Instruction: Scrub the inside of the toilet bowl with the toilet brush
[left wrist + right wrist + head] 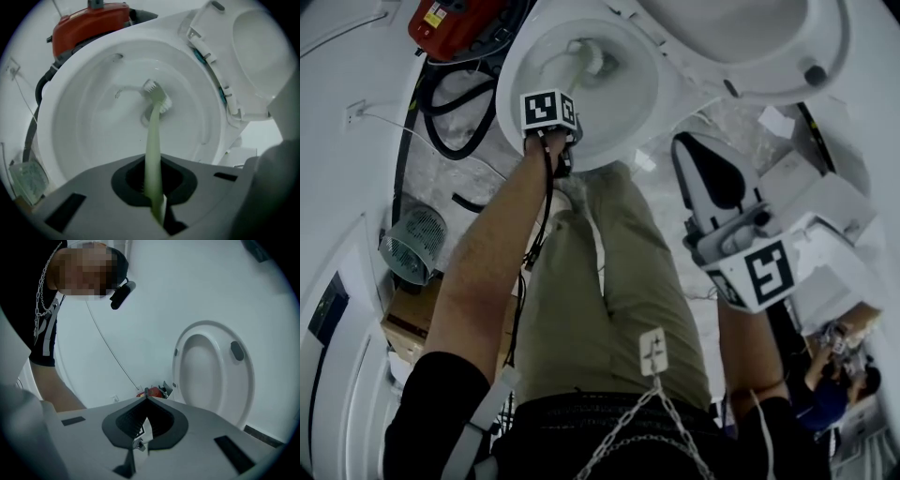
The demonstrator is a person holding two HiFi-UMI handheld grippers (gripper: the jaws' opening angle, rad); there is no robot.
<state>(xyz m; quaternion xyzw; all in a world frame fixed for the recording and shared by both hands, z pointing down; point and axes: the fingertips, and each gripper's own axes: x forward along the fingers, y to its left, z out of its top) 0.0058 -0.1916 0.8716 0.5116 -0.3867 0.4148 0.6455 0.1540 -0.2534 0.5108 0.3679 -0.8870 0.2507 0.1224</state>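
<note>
Left gripper (153, 190) is clamped on the pale green toilet brush (152, 140) handle, with the bristle head down at the bottom of the toilet bowl (79, 122). Right gripper (143, 401) is pinched closed on nothing. Its view catches the raised lid (211, 376) face-on. Behind the bowl, the yellow label (436, 16) on the red machine (89, 23) is too small to read.

No readable words or numbers, yellow label (435, 16) on red machine (464, 28) too small to read, left cube marker (547, 110) and right cube marker (766, 272) coded patterns only, white tag (653, 352) with cross-like mark.
</note>
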